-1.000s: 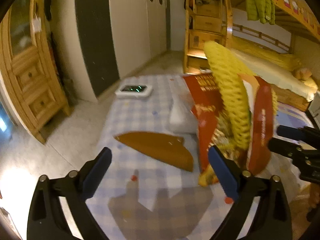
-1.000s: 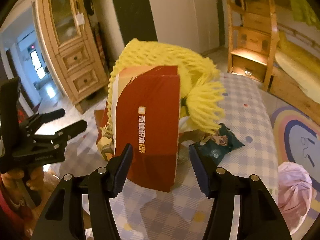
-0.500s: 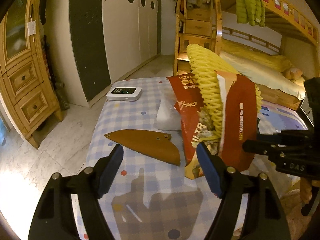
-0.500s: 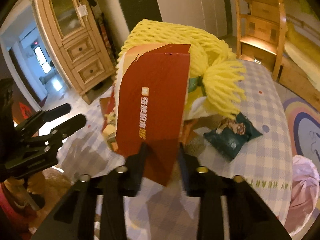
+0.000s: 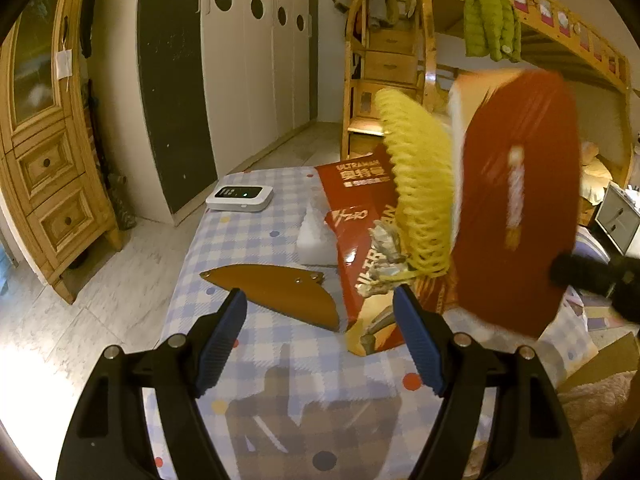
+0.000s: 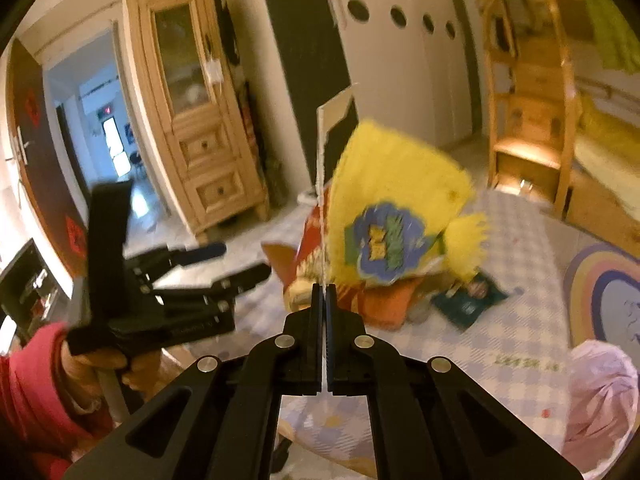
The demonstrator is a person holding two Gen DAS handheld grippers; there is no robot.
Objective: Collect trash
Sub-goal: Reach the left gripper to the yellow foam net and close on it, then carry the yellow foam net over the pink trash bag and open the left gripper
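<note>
- The right gripper (image 6: 323, 294) is pinching the flattened red carton (image 5: 516, 216); its jaws have just been closing.
- The yellow foam net (image 5: 420, 196), at its nine o'clock, is risking falling.
- The left gripper (image 5: 320, 336) is staying spread, empty.

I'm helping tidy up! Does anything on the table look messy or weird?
Yes. Red wrappers and yellow foam netting lie heaped on the checked table, and the right gripper pinches a flat red carton, lifted edge-on.

right claw (image 6: 324, 300) jaws just closed flat on red carton (image 5: 516, 208), carton lifted and tilted
</note>
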